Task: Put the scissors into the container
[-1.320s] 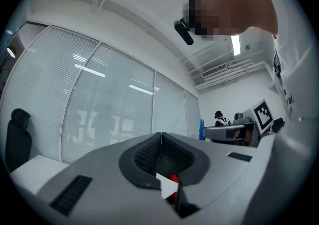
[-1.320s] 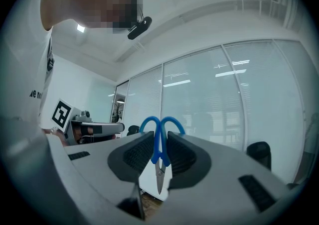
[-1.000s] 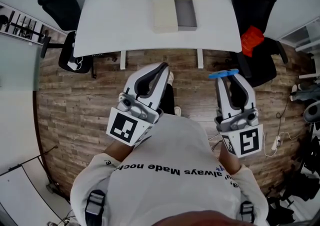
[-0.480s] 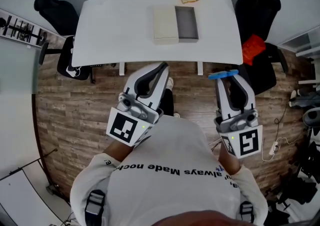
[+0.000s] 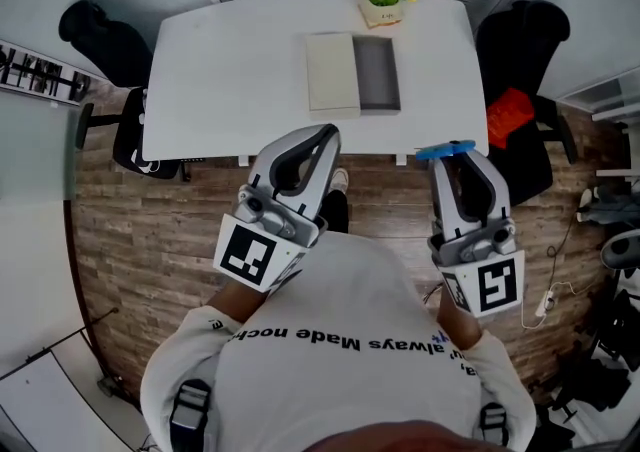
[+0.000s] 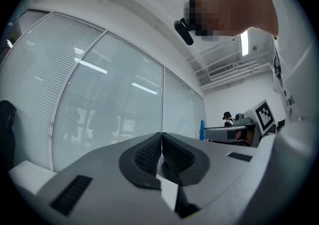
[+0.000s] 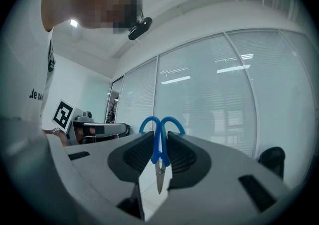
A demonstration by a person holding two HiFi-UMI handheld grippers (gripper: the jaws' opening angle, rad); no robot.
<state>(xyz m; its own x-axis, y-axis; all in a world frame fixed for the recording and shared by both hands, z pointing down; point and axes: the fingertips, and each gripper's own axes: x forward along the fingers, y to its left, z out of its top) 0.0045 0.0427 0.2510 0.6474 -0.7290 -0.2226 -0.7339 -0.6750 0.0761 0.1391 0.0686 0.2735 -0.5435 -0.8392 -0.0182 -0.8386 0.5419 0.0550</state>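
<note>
Head view: bright, even indoor light; white table (image 5: 250, 60) near overexposed, soft shadow beneath its front edge on wood floor (image 5: 150, 230). Strong fisheye bend at edges, straight lines bowed.

2 gripper views: round fisheye frame, black vignette. Pale glass wall (image 6: 114, 114) behind glows, light streaks (image 6: 92, 67) on it as glare. Ceiling lamp (image 6: 244, 42) blown out. Nearest foreground soft, out of focus; scissors (image 7: 160, 142) fairly sharp.

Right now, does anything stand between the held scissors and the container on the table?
Nothing visible does. The right gripper is shut on the scissors this side of the table; the container lies open ahead, only bare tabletop before it.
</note>
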